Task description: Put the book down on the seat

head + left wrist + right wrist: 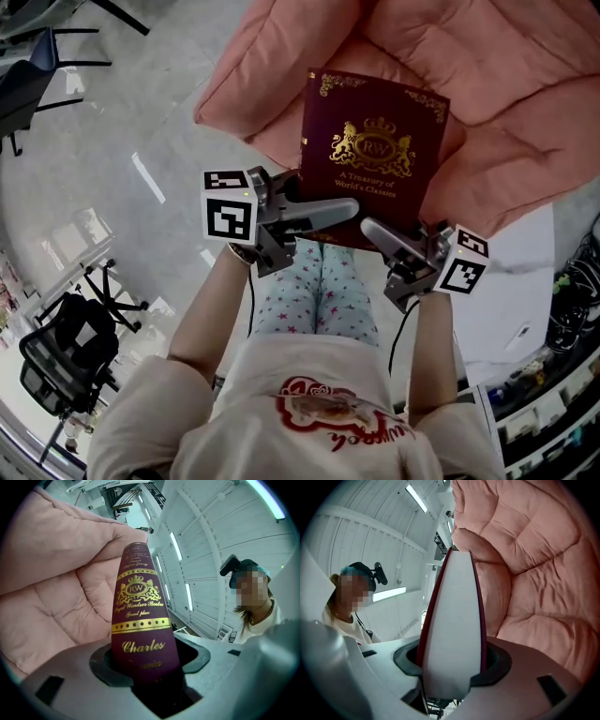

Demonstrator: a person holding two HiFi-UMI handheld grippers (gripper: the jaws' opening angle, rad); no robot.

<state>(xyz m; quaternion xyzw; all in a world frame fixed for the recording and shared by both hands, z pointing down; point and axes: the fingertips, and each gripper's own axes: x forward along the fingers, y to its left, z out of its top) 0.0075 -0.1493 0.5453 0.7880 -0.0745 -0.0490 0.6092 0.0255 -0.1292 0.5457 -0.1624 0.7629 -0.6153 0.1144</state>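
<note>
A maroon book (375,155) with a gold crest lies cover up over the front of the pink cushioned seat (525,103); whether it rests on the cushion I cannot tell. My left gripper (345,212) is shut on the book's near left corner. In the left gripper view the gold-lettered spine (140,620) stands between the jaws of that gripper (149,670). My right gripper (373,231) is shut on the near right corner. In the right gripper view the white page edge (452,634) fills the gap of that gripper (450,674), with the pink seat (534,573) beside it.
The person's legs in star-patterned trousers (319,300) stand right under the book's near edge. A black office chair (56,361) is on the glossy floor at the lower left. A white surface (516,281) and cluttered shelves (553,403) lie to the right.
</note>
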